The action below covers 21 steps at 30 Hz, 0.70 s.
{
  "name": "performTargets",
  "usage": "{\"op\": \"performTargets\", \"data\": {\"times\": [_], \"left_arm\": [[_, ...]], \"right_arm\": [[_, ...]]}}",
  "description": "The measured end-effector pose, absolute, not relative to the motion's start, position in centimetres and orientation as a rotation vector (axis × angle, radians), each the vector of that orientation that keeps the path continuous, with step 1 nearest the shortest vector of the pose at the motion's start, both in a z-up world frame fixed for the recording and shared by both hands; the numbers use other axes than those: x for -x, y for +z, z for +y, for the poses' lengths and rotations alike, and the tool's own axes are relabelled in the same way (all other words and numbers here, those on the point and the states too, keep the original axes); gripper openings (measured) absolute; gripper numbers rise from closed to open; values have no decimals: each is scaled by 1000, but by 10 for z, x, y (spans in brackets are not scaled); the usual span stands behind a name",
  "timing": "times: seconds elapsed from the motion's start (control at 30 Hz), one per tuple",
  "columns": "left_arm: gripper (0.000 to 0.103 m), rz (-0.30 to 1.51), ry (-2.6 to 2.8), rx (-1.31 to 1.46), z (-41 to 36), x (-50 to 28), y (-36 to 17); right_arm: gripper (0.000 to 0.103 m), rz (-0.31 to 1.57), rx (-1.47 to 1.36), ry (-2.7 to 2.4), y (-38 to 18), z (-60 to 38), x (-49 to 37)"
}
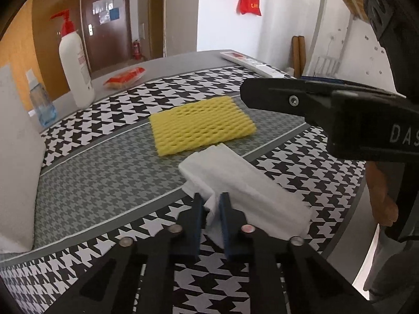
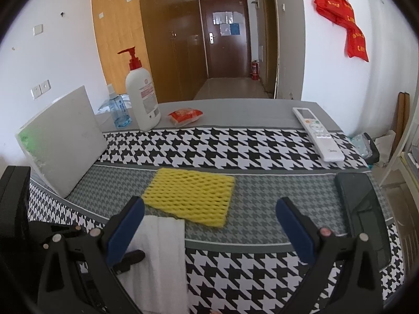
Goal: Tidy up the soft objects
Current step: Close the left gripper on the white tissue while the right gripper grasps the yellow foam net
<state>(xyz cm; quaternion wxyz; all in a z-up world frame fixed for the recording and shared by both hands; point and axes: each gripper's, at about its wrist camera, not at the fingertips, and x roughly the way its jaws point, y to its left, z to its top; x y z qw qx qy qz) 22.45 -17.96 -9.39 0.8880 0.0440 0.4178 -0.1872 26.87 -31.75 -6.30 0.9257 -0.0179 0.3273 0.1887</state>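
White cloth (image 1: 243, 183), folded into a thick strip, lies on the houndstooth mat (image 1: 104, 183) toward the near edge of the desk (image 2: 235, 110), left of its middle. The left gripper (image 1: 211, 209) has its jaws pinched tight on the cloth's near end, a bunched fold squeezed between the blue pads (image 1: 225, 225). Just beyond the cloth's far end, touching or nearly so, a yellow foam net (image 2: 189, 196) lies flat on the grey middle band of the mat.

The right gripper (image 2: 209, 209) hangs over the near edge with its jaws spread wide and nothing between them; its left pad sits just above the cloth's edge, and I cannot tell whether it touches.

Along the far edge stand a white pump bottle (image 2: 142, 99) with a red top and, beside it, a small clear spray bottle (image 2: 117, 110). A red snack packet (image 2: 185, 115) lies near them. A white remote (image 2: 316, 133) lies toward the far right corner, and a black phone (image 2: 364, 206) lies at the right edge. A white board (image 2: 62, 141) leans up at the left edge.
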Motion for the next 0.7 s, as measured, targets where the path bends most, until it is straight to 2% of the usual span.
{"op": "performTargets", "data": {"times": [0.7], "left_arm": [[8,813,-295,-85,-131,-212,-82]], "right_arm": [[102,764,89,401,-81,-290,-292]]}}
